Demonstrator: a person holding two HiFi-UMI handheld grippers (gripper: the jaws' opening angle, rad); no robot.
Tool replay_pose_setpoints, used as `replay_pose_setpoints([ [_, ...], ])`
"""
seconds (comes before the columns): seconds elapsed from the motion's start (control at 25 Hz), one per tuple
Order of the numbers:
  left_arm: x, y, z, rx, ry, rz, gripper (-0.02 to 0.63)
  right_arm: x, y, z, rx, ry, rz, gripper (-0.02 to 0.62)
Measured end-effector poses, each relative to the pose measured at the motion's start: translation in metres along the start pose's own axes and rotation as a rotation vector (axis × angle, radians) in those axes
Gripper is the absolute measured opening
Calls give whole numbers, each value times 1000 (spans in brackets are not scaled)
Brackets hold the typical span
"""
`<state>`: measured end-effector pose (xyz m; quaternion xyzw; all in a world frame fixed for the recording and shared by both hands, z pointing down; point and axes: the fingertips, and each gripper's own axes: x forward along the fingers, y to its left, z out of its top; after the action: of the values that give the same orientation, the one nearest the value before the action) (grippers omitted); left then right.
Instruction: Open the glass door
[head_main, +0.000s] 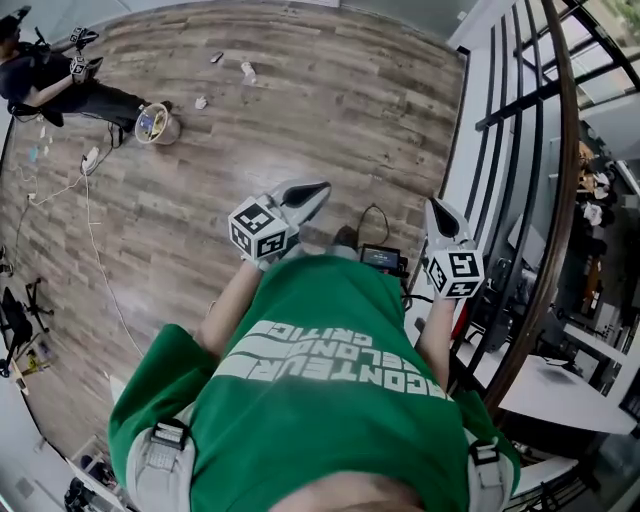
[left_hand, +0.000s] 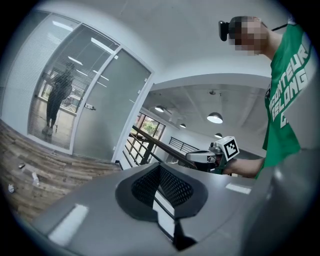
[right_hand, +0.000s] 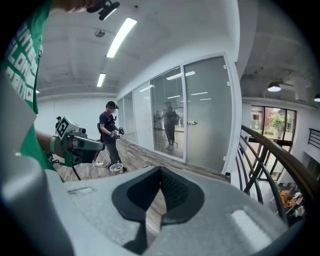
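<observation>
Nothing of the opening is done yet, as far as we can judge. The tall frosted glass door stands flush in its white frame at the far end of the brown wood-plank floor, well apart from both of our tools, and its small metal lever handle is untouched. It does not show in the head view at all. We hold the left gripper and the right gripper out in front of the green T-shirt, both pointing across open floor. Each gripper's own view shows its two dark ribbed pads meeting at the tips with nothing between them, so both are closed and empty. The dark curved stair railing runs along our right side. What is left, we think, is the whole job: walk up to the door, bring one gripper to the handle, take hold of it and swing the panel open.
</observation>
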<state>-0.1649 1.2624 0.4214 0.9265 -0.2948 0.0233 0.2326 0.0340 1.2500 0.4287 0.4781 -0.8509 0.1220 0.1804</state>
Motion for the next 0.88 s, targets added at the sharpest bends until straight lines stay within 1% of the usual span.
replay_pose_setpoints([
  [0.24, 21, 0, 0, -8, -21, 45, 9, 10, -26, -1, -5, 1, 44, -7],
  [0.48, 35, -13, -2, -30, -42, 71, 9, 6, -47, -6, -10, 12, 67, -6],
  [0.88, 49, -16, -6, -35, -22, 84, 9, -2, -55, -27, 29, 28, 81, -6],
])
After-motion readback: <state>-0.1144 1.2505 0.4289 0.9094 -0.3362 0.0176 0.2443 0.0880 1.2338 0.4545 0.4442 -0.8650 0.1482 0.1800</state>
